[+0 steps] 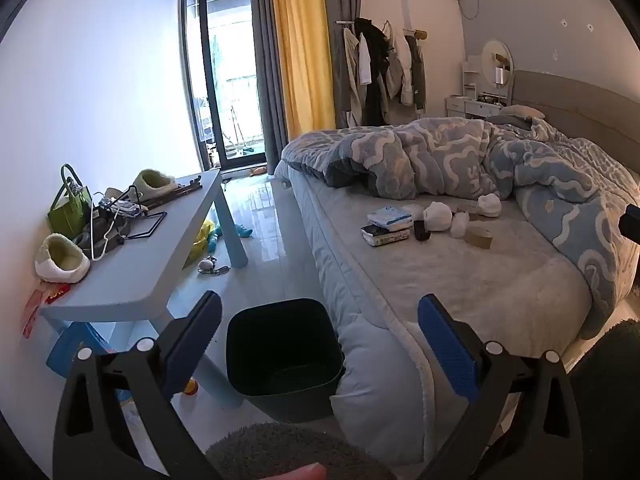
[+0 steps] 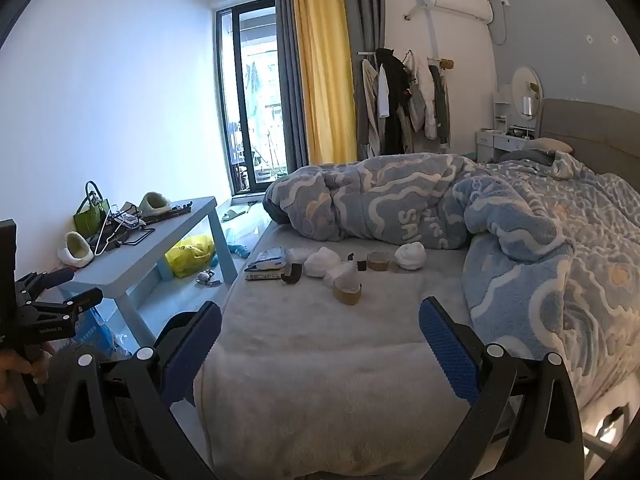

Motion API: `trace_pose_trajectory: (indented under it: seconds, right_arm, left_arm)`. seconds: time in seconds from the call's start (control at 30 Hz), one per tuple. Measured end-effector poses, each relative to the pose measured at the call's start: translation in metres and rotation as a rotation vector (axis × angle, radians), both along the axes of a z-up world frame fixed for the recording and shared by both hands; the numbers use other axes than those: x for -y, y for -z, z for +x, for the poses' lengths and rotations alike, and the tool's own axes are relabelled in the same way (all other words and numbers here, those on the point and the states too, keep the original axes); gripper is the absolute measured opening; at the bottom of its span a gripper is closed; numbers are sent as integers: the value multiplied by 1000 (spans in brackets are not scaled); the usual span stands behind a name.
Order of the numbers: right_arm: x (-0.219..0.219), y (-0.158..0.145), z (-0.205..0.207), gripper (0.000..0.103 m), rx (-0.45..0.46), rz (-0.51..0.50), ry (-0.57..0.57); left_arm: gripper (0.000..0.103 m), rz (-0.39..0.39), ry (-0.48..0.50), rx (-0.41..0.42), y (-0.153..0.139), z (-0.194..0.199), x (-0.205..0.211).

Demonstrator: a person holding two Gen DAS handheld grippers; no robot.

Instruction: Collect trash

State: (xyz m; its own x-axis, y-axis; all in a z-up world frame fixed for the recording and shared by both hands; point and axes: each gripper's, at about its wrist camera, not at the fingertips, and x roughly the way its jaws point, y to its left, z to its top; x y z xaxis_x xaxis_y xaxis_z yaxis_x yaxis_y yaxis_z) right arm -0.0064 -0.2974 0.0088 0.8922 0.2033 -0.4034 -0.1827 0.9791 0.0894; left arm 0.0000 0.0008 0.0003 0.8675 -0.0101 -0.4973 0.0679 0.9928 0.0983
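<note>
Both grippers hang at the foot of the bed with nothing taken up yet. The left gripper has its jaws spread wide and empty, aimed down over the dark trash bin, which stands upright on the floor touching the mattress side, mouth up. That placement looks deliberate: anything lifted off the bed can be carried a short way and dropped straight in. The right gripper also has its jaws spread and empty, pointed along the bed toward the litter, so it seems the likelier one to reach first.

The trash sits in a loose cluster on the bare sheet, just in front of the bunched blue quilt — 3 or so crumpled white tissue wads, 2 near-spent tape rolls and a small dark curled scrap. The wads are roundish, with no long axis to speak of. The nearer roll appears to lie flat, its hole facing up; the farther one seems to do likewise. The cluster as a whole runs across the bed, left to right in the right wrist view.

A book with a tissue pack on top lies at the cluster's left end — probably not trash. The blue table beside the bed carries slippers, a green bag and hangers.
</note>
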Motion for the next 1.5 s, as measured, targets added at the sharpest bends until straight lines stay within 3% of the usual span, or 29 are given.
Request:
trace_pose_trajectory:
  seconds: [1.5]
  right_arm:
    - [-11,2,1,100,-5,-42,-23]
  left_arm:
    - [100,-15,-2,-4,0,1,-1]
